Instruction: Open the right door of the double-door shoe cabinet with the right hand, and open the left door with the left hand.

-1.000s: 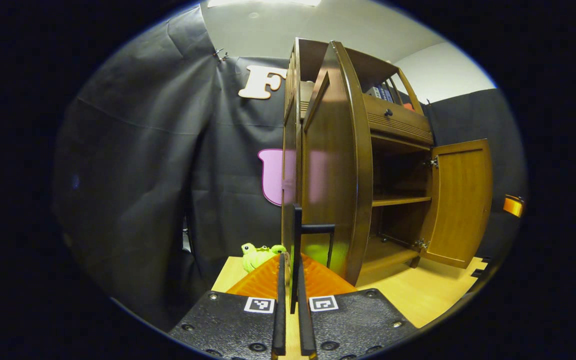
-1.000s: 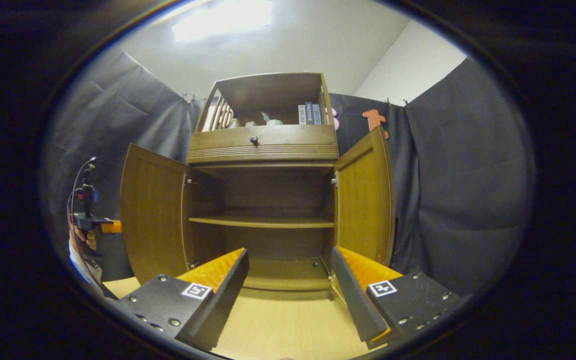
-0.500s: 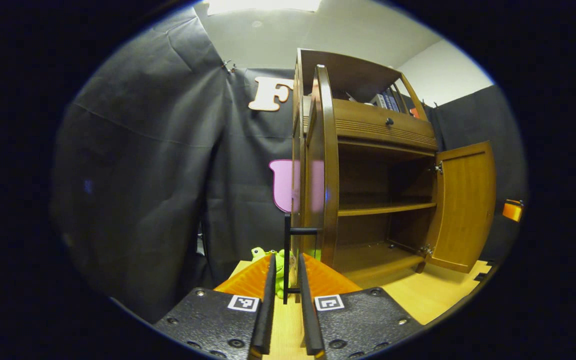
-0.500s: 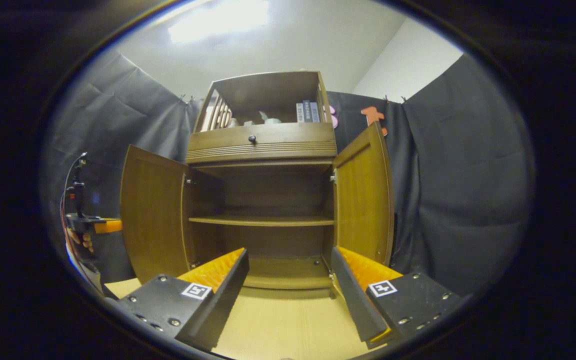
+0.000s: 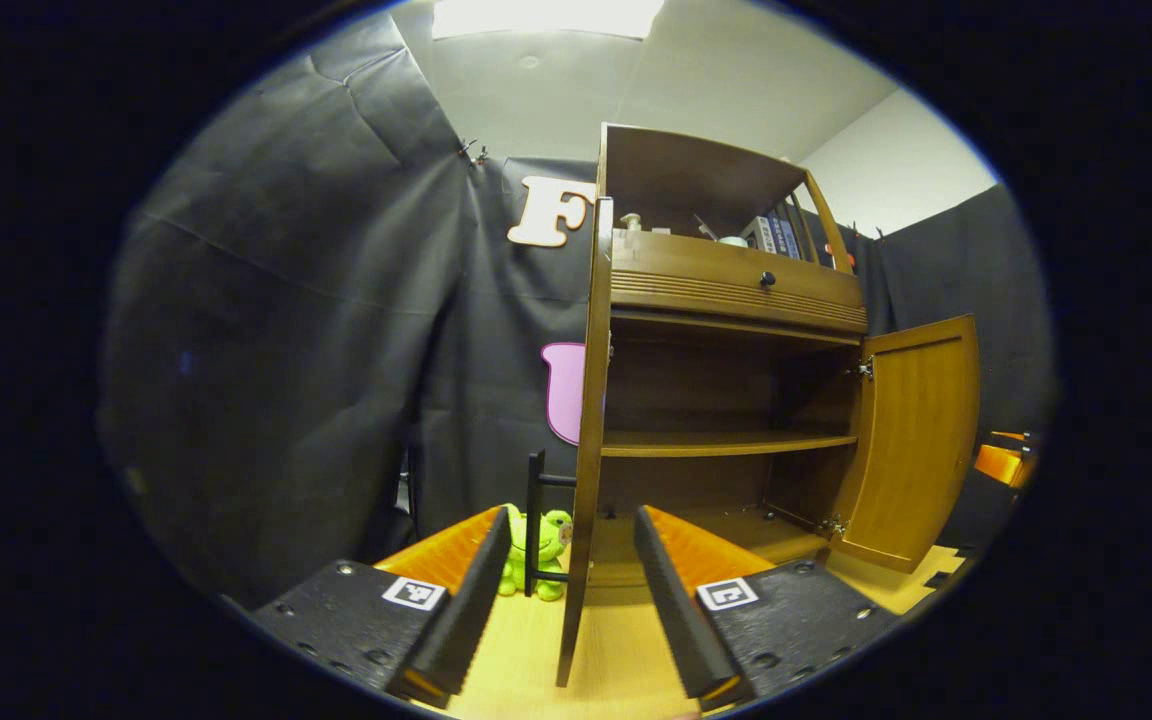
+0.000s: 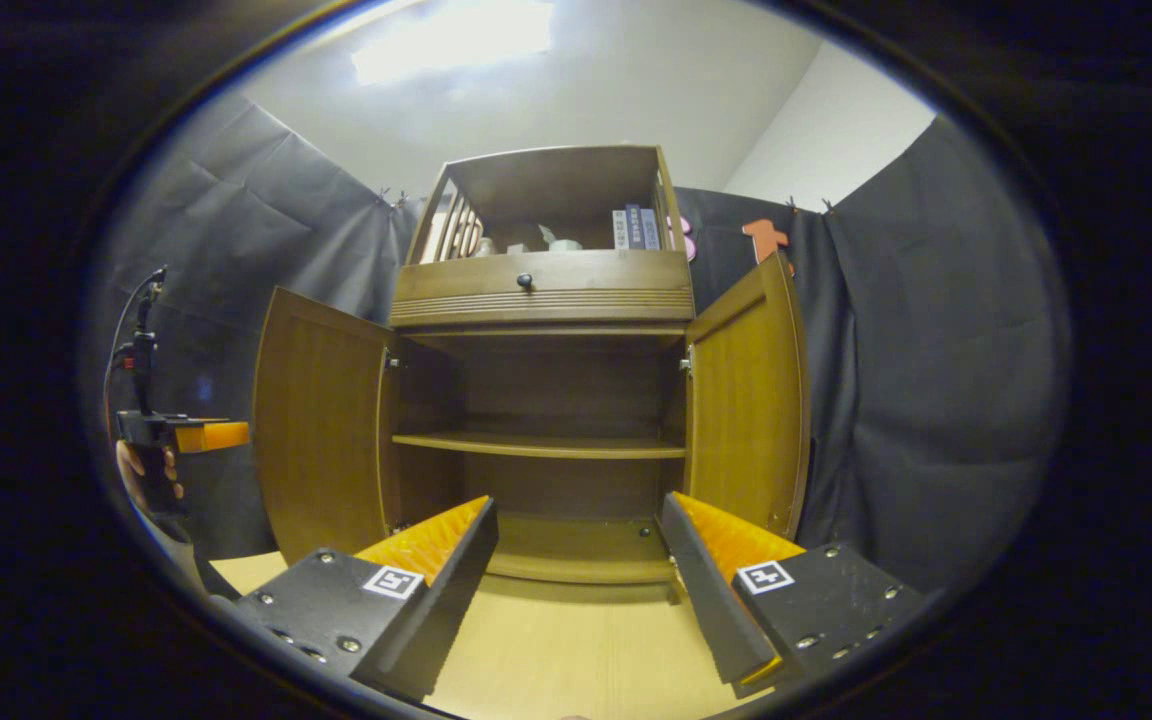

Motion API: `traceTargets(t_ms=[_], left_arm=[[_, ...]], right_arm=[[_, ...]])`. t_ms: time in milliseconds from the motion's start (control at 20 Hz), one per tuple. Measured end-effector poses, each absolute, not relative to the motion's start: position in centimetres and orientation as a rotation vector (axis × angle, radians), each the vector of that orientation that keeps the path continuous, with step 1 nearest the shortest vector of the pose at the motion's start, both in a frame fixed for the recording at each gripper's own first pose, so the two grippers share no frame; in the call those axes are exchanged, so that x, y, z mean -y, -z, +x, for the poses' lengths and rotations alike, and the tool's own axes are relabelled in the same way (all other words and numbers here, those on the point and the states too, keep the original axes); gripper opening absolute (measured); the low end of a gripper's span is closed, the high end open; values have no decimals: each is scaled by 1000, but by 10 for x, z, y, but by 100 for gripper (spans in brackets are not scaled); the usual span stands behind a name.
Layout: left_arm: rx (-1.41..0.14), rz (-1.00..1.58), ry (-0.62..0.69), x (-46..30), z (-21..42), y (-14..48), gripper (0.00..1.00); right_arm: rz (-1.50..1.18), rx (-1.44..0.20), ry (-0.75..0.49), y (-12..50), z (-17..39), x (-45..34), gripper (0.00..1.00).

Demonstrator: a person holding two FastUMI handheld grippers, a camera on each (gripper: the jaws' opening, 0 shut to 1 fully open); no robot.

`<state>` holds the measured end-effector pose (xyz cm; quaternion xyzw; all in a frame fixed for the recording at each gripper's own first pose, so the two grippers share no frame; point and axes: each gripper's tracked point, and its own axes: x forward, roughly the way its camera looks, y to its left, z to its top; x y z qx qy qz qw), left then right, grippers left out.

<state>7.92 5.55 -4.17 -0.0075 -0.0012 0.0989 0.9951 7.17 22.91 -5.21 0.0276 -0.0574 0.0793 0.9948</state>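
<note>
At the bottom of the left gripper view the left gripper [image 5: 569, 590] stands wide open, holding nothing; between its fingers rises the thin edge of the left door [image 5: 586, 450], seen edge-on, and its dark bar handle [image 5: 535, 522] is just to the left of that edge, free of both fingers; each finger base carries a small square black-and-white marker, with no readable letters. Behind the handle, low in the frame, a green plush toy [image 5: 534, 540] sits on the light wooden floor [image 5: 536, 650]. Farther, the shoe cabinet [image 5: 726, 300] fills the centre, its inside with one shelf [image 5: 726, 443] open to view; the right door [image 5: 911, 440] is swung out at the right of the frame.

In the right gripper view the right gripper [image 6: 576, 590] is also wide open and empty at the bottom centre; beyond it the cabinet faces the camera with both doors open, left door at the left, right door at the right. Above them a drawer with a small dark knob [image 6: 524, 281]; on top some books [image 6: 636, 228], their writing too small to read. At the far left edge a hand [image 6: 151, 475] holds the other gripper.
</note>
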Motion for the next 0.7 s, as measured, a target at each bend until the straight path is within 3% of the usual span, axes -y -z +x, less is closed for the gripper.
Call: traceTargets(t_ms=[50, 100, 300, 700], left_arm=[[3, -23, -207, -52, 81, 41, 76], [3, -28, -219, -48, 82, 40, 85], [10, -9, -236, -27, 90, 35, 96], [-6, 64, -190, 32, 121, 38, 92]], right_arm=[[59, 113, -153, 54, 75, -228, 96], [64, 111, -153, 54, 78, -229, 100], [106, 110, -165, 52, 87, -226, 98], [114, 117, -120, 47, 107, -199, 98]])
